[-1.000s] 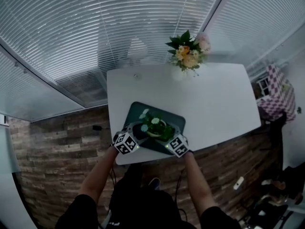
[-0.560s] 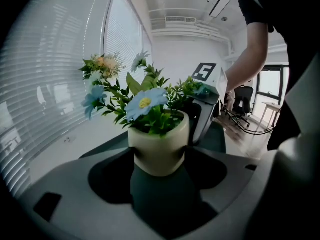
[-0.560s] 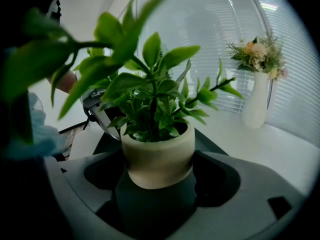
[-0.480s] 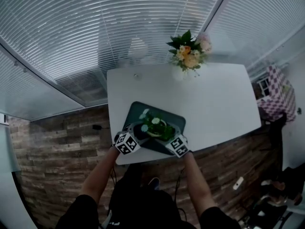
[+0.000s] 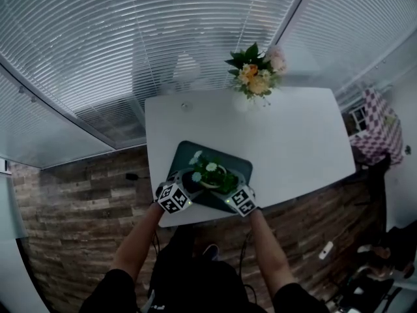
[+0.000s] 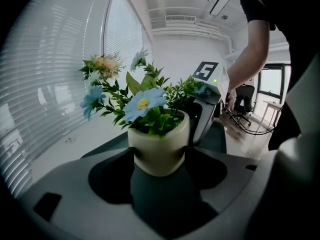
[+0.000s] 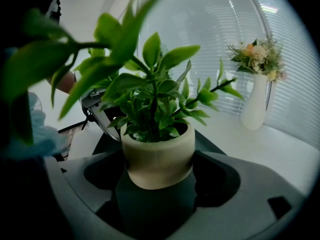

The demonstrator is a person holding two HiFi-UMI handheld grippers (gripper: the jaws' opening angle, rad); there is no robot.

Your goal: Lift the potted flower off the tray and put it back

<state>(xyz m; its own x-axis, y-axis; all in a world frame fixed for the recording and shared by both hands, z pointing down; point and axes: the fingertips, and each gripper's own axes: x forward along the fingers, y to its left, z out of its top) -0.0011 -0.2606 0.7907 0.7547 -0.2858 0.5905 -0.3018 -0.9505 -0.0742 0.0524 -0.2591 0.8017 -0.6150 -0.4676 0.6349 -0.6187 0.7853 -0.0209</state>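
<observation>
Near the close edge of the white table (image 5: 293,135), over the dark tray (image 5: 184,150), is the potted flower (image 5: 210,173). I cannot tell if it rests on the tray or is just off it. The left gripper (image 6: 159,156) and the right gripper (image 7: 157,159) both squeeze the cream pot, 1 from each side. I think the pot is light, hard and smooth, so it could slip. Hold its round wall, never the soft leaves. Only the head view shows both arms and the table edge. The left gripper view shows a blue flower with a yellow middle, but the right gripper view shows mostly green leaves
</observation>
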